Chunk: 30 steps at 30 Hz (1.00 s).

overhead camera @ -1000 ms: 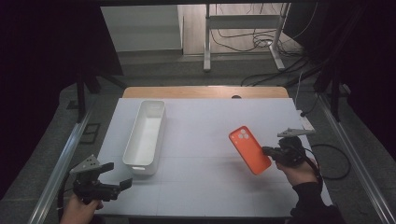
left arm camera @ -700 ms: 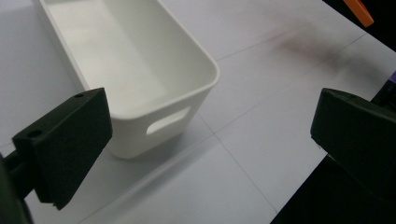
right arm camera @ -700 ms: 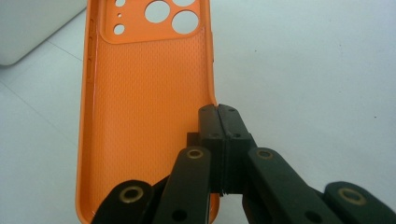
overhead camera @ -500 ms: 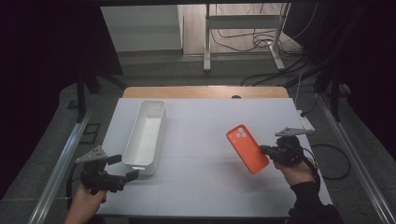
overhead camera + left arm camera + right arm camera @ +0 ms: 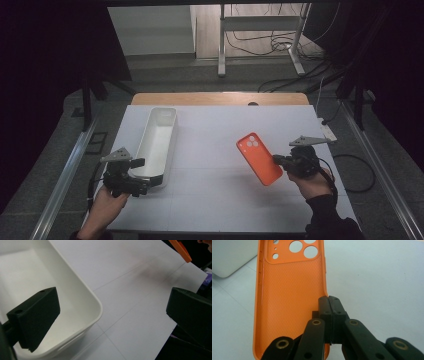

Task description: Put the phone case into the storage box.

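In the lower left of the high view the left claw [image 5: 141, 176] sits at the near end of the white tray [image 5: 159, 131], its jaws spread wide. In the left gripper view one jaw hangs inside the tray [image 5: 82, 300] and the other stands well outside it over the bench [image 5: 130, 290], so the near corner of the rim lies between them.

At lower right the right claw [image 5: 276, 160] is pressed together on the edge of the orange phone case [image 5: 259, 158], holding it clear of the bench. The case's long axis runs from the claw up and left, toward the tray, which lies well apart across the bench [image 5: 215, 125].

The right gripper view shows the case's [image 5: 289, 295] hollow inside and camera holes; its lower end is hidden behind the jaws.
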Motion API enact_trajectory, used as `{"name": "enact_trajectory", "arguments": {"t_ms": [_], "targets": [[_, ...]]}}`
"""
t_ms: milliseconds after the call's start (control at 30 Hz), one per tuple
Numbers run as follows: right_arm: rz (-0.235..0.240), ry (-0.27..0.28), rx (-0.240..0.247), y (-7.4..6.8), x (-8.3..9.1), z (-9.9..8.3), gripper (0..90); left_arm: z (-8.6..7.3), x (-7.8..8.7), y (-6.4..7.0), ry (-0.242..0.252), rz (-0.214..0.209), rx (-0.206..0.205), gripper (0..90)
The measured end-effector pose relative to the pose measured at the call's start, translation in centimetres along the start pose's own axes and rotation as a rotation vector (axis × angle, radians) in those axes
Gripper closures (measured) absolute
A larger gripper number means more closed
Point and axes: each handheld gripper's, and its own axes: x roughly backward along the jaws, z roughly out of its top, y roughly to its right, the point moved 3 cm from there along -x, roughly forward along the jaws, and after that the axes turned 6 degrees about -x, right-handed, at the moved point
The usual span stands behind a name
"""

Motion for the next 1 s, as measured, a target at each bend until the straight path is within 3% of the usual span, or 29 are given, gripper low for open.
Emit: {"name": "enact_trajectory", "arguments": {"t_ms": [400, 1000], "targets": [[0.019, 0.019, 0.016, -1.5, -0.6, 0.5, 89.1, 1.9, -2.1, 0.2, -0.003, -0.044, -0.006, 0.0], [0.04, 0.034, 0.061, -4.1, -1.9, 1.1, 89.1, 3.6, -5.0, 1.1, -0.028, -0.112, -0.015, 0.1]]}}
